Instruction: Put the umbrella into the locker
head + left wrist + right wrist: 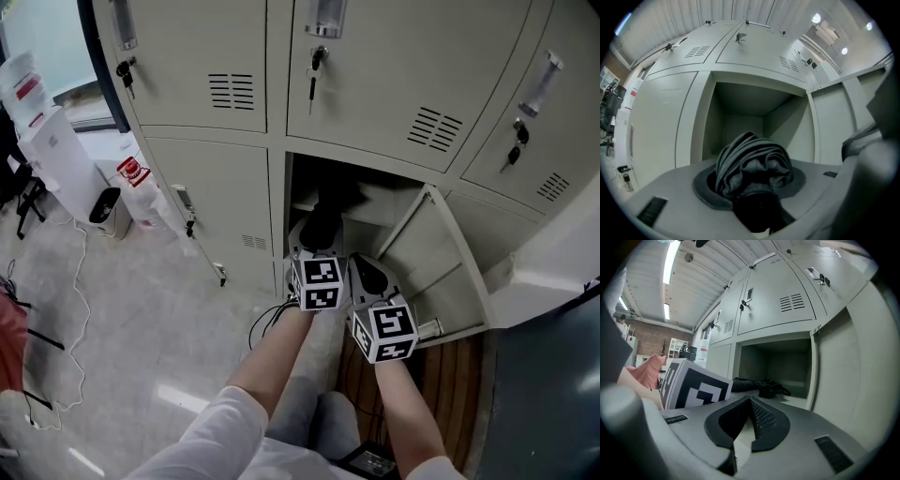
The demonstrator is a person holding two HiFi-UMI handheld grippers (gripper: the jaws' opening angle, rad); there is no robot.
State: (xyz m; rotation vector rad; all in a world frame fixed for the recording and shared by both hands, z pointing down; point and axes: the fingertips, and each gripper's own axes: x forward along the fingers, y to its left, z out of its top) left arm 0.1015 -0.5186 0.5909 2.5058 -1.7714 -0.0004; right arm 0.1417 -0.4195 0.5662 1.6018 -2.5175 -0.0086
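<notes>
The folded black umbrella (323,220) points into the open lower locker (375,202), its far end just inside the opening. My left gripper (317,246) is shut on it; in the left gripper view the bunched dark fabric of the umbrella (752,166) fills the jaws of the left gripper (754,190) in front of the empty compartment (740,108). Beside it on the right, my right gripper (367,269) is shut with nothing in it. In the right gripper view the right gripper (750,404) shows pads that meet. The umbrella (757,386) lies at the locker's mouth (787,366).
The locker door (436,253) stands swung open to the right, close to my right gripper. Keys (314,61) hang in the closed lockers above. A white unit (56,155), a red-capped bottle (134,173) and cables (75,281) sit on the floor at left.
</notes>
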